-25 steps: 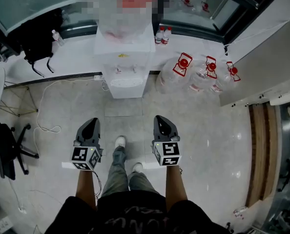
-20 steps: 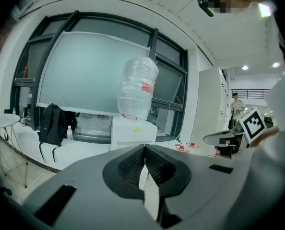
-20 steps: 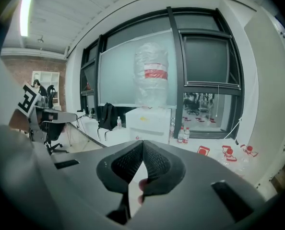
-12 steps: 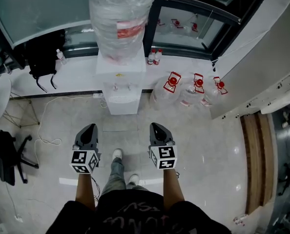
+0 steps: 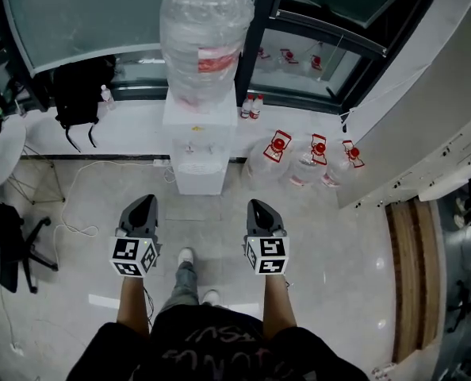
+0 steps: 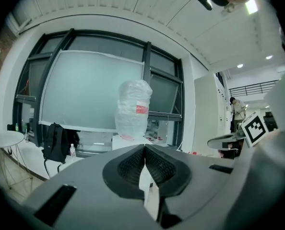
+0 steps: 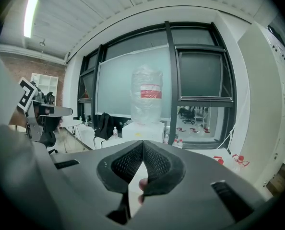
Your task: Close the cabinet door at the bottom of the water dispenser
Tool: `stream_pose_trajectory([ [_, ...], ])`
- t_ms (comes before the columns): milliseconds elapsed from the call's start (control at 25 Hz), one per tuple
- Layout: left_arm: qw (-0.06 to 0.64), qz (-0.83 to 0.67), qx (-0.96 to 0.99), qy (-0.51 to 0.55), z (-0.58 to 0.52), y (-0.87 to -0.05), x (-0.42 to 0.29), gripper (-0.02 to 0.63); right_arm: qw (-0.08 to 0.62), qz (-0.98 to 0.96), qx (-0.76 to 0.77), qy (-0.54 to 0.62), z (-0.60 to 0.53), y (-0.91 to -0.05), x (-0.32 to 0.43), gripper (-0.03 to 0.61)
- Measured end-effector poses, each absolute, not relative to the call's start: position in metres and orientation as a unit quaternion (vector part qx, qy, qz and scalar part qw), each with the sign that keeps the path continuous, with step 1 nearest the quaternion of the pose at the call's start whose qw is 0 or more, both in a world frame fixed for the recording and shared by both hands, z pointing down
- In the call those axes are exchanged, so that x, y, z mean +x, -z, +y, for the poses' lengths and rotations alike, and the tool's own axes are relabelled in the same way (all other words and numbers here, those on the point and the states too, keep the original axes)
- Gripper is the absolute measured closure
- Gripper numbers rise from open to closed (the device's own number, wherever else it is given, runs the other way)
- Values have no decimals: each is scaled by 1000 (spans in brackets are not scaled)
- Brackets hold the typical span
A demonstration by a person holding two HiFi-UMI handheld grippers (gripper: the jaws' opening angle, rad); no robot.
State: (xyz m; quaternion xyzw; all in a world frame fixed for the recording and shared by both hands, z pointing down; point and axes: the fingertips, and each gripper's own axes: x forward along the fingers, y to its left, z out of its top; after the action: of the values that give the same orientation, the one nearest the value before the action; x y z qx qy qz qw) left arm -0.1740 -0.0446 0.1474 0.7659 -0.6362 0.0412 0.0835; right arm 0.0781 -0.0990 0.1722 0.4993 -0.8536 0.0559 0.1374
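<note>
The white water dispenser (image 5: 198,145) stands against the window ledge with a large wrapped bottle (image 5: 208,38) on top. From above only its top and front face show, and I cannot make out the bottom cabinet door. My left gripper (image 5: 144,202) and right gripper (image 5: 257,205) are held side by side just short of the dispenser, one on each side of its front. Both are shut with nothing between the jaws. In the left gripper view the dispenser (image 6: 125,141) lies ahead beyond the left gripper (image 6: 145,150). The right gripper (image 7: 142,145) also faces the dispenser (image 7: 145,130).
Three spare water jugs (image 5: 303,161) lie on the floor right of the dispenser. A black backpack (image 5: 81,94) and small bottles (image 5: 250,105) sit on the ledge. An office chair (image 5: 5,244) and a floor cable (image 5: 69,205) are at the left, a wooden strip (image 5: 414,260) at the right.
The person has stepped forward, so both grippers are closer to the dispenser's front. The head view has tilted up and shows more of the bottle. Both grippers stay shut.
</note>
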Motion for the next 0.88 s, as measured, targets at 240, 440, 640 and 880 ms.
stream_pose_trajectory([
  [240, 71, -639, 766, -21, -28, -125, -168, 598, 127, -850, 510, -48, -79, -156, 98, 566],
  [440, 53, -635, 770, -22, -18, -110, -162, 598, 109, -848, 516, -48, -66, -143, 108, 566],
  [640, 40, -638, 769, -23, -8, -98, -163, 598, 101, -850, 515, -39, -55, -134, 108, 566],
  [880, 39, -639, 768, -8, 6, -89, -167, 598, 111, -855, 506, -22, -45, -129, 99, 566],
])
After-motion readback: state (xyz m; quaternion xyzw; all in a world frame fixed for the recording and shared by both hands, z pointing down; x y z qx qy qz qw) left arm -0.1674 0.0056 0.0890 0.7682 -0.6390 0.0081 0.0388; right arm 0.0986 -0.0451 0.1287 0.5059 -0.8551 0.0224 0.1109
